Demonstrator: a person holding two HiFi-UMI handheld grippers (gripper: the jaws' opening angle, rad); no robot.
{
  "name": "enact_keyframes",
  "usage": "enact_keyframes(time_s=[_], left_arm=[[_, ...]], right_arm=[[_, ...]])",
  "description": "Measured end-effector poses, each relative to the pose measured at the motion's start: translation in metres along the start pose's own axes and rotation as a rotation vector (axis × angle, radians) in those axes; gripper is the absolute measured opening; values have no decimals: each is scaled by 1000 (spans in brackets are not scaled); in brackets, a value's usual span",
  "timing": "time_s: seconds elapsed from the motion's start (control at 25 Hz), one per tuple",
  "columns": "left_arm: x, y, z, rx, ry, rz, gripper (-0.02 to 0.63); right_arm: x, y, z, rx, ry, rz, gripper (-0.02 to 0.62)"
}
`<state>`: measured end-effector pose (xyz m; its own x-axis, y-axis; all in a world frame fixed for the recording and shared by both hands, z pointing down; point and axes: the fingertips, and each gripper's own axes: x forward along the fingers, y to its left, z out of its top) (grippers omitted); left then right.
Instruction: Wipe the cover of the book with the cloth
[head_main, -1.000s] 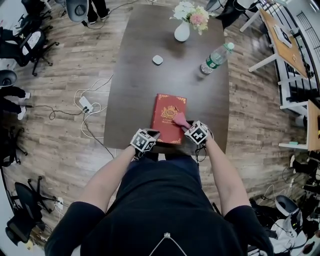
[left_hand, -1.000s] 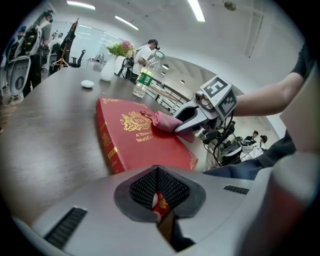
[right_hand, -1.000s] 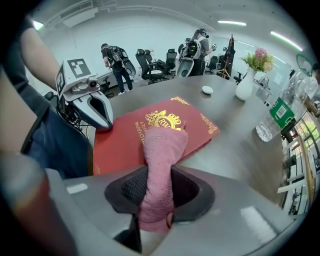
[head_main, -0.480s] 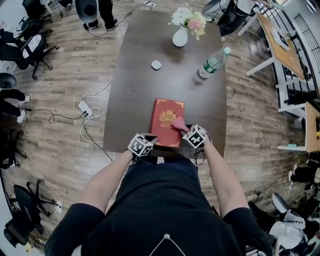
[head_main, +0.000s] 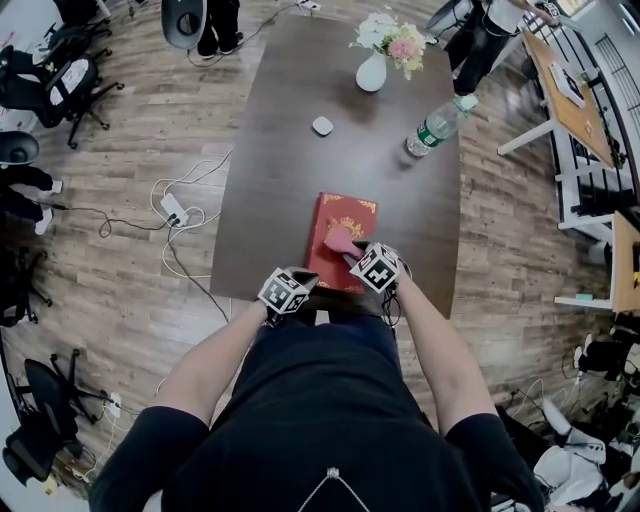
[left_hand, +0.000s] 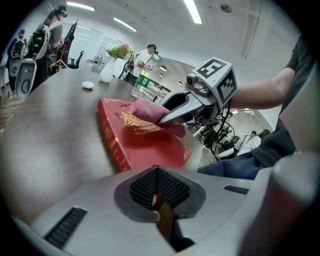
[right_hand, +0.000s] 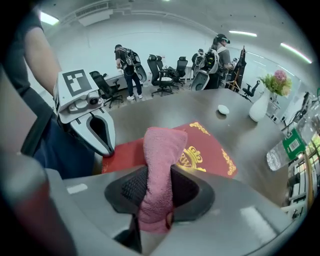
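Obs., single moment:

- Book (head_main: 347, 210): red cover with gold print, lay flat at the near edge of the dark table (head_main: 270, 190), spine toward the person's left, cover up
- Cloth (head_main: 339, 241): pink, folded into a thick strip. One end was pinched in the right gripper (head_main: 352, 256); the free end stuck out ahead of the jaws and rested on the cover, over the near half, just short of the gold crest
- Right gripper, own view: jaws closed tight on the cloth (right_hand: 159, 170), which filled the gap between the pads. The book (right_hand: 212, 150) lay directly beyond and below the jaw tips
- Left gripper (head_main: 306, 290): jaws together, nothing that I could make out between them. In its own view the book (left_hand: 150, 145) lay just ahead, spine side facing the camera. The right gripper's view showed the left gripper (right_hand: 102, 142) with its tips at the book's near left corner; contact could not be judged
- The two grippers sat near each other, the right one over the book, the left one beside it
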<state>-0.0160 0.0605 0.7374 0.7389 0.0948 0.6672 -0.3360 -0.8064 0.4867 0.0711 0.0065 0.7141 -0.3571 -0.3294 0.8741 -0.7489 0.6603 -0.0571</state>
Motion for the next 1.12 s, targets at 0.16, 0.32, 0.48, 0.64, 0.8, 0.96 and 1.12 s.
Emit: enact_keyframes(time_s=[0.16, 0.32, 0.48, 0.64, 0.8, 0.96, 1.12], left_arm=[[0, -6, -3, 8, 7, -16, -4], [1, -11, -3, 5, -5, -31, -5], [3, -15, -5, 3, -5, -41, -5], [4, -16, -5, -4, -6, -33, -5], [4, -16, -4, -2, 1, -14, -5], [1, -16, -2, 2, -17, -8, -5], [-3, -18, 8, 4, -71, -10, -5]], right_arm=[[12, 14, 22, -48, -12, 34, 124], [25, 28, 36, -91, -15, 66, 124], [37, 39, 46, -120, -10, 86, 124], [45, 48, 54, -131, -9, 107, 124], [53, 55, 60, -151, -7, 121, 124], [60, 57, 56, -153, 17, 128, 124], [61, 58, 53, -143, 20, 129, 124]])
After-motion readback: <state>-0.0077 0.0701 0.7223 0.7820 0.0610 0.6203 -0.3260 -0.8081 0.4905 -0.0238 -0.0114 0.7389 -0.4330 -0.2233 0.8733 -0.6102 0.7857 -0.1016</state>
